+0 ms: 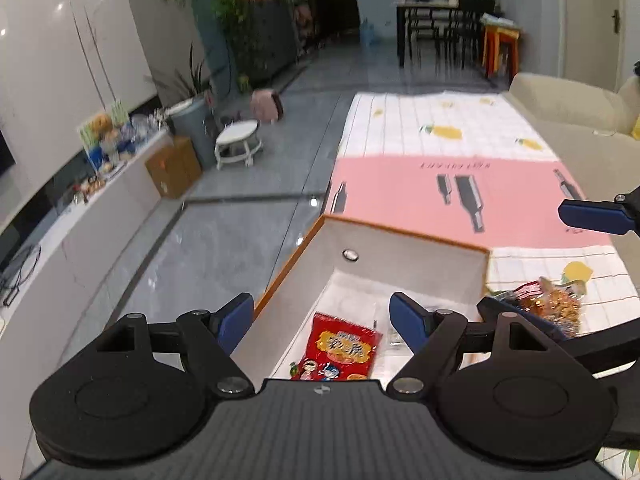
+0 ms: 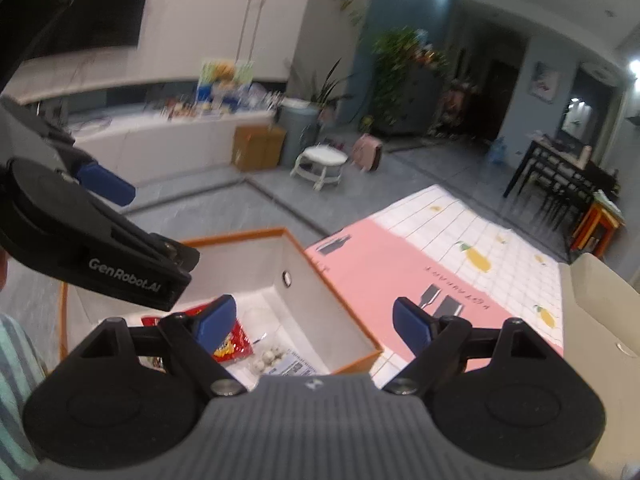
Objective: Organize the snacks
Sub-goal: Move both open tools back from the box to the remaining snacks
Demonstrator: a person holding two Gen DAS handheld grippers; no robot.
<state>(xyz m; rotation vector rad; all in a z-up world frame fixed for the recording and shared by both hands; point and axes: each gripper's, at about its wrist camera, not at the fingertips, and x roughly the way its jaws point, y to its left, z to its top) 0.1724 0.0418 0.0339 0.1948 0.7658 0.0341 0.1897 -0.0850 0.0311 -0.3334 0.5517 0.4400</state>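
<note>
I am holding my left gripper (image 1: 322, 316) wide and empty over the box (image 1: 400, 264). The loose snack bag (image 1: 554, 300) is lying outside, rightward of those jaws, nearer my right gripper (image 2: 314, 322), also gaping empty.

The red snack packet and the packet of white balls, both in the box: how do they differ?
The red snack packet is opaque, printed red with yellow; the packet of white balls is clear, showing round white pieces and a printed label. The red one lies left of the clear one in the right wrist view. Both lie flat on the floor of the orange-edged box.
</note>
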